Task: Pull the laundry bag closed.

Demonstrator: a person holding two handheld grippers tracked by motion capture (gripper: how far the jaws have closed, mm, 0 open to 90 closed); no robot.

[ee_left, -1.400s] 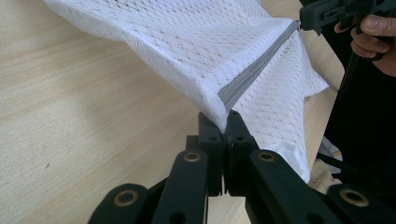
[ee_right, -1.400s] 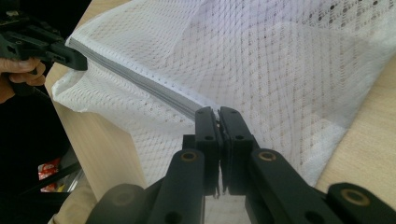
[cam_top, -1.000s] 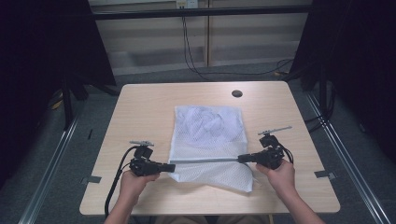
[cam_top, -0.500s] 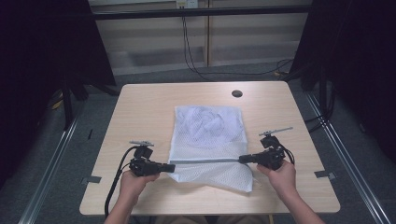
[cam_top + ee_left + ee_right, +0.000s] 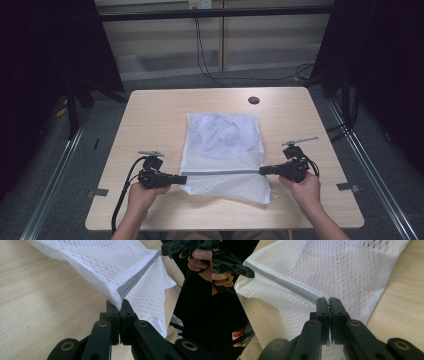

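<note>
Where its grey zip strip (image 5: 222, 171) ends, mesh bag (image 5: 223, 145) (taut) in both clamped jaws.

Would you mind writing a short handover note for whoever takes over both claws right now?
Left claw: shut on the left end of the grey zipper strip of the white mesh bag.
Right claw: shut on the strip's right end.
Bag: lies on the wooden table; the strip is pulled taut between the claws, and the near flap hangs below it towards the table's front edge.
Done: both ends gripped, strip stretched straight.
Left: probably folding or laying the bag flat; keep the tension even.
</note>
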